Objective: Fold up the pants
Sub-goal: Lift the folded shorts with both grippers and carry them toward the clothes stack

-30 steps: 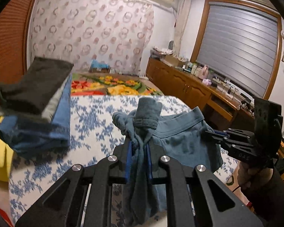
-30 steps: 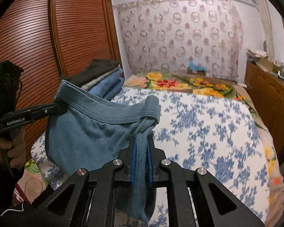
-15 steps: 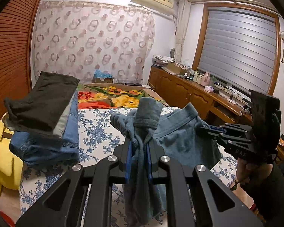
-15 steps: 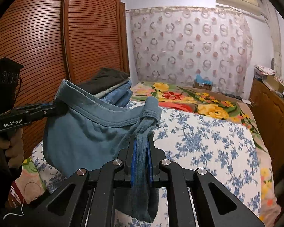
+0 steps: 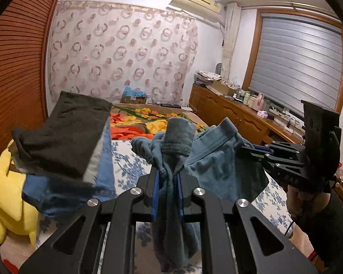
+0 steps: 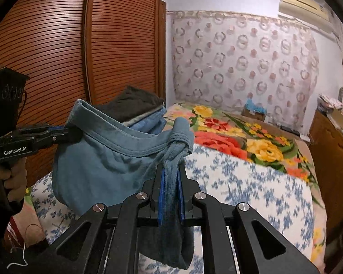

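The teal-blue pants hang in the air over the bed, stretched by the waistband between both grippers. In the left wrist view my left gripper is shut on a bunched corner of the waistband, and cloth droops below the blue pads. My right gripper pinches the other corner at the right, held by a person's hand. In the right wrist view the right gripper is shut on the pants, and the left gripper clamps the far corner at the left.
A stack of folded clothes lies on the bed's left side beside a yellow plush toy. The bed has a blue floral sheet and a flowered blanket. A slatted wardrobe stands left, a wooden sideboard right.
Both grippers have risen with the pants held between them, and the bed sits lower in both views. The right wrist view has rolled. Both grips are unchanged.
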A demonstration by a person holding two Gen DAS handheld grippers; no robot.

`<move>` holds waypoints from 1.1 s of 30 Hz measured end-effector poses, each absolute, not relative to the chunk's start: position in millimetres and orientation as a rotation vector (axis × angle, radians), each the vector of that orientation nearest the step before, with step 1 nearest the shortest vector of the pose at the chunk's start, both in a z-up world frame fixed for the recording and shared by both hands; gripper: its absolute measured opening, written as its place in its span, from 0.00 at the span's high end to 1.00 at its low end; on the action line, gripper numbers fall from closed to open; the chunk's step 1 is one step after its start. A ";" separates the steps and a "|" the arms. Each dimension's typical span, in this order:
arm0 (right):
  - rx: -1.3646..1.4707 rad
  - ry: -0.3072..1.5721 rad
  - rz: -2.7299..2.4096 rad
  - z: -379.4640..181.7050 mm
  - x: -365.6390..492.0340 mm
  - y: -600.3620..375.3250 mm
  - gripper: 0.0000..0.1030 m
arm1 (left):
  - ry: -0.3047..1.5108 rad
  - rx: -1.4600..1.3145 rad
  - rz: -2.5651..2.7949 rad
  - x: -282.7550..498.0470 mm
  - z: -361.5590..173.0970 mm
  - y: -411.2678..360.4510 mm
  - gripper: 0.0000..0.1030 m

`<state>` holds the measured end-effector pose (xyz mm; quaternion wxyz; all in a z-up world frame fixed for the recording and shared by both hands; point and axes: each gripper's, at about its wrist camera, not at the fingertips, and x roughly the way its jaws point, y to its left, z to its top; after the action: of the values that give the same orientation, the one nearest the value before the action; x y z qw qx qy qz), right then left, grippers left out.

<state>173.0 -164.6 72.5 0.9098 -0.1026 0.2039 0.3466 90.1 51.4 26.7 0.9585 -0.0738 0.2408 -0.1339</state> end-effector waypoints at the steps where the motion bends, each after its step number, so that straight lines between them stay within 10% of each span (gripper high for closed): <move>1: -0.219 0.416 0.720 74.5 177.6 -161.8 0.90 | 0.485 -0.150 -0.265 93.0 28.5 54.1 0.87; 33: -0.379 0.243 0.912 95.2 344.0 -52.6 0.90 | 0.338 -0.233 -0.022 151.6 56.1 161.0 0.86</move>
<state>344.0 -52.6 95.2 0.8735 -0.1814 0.1163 0.4365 151.6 161.0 56.1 0.9789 -0.1156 0.1679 -0.0111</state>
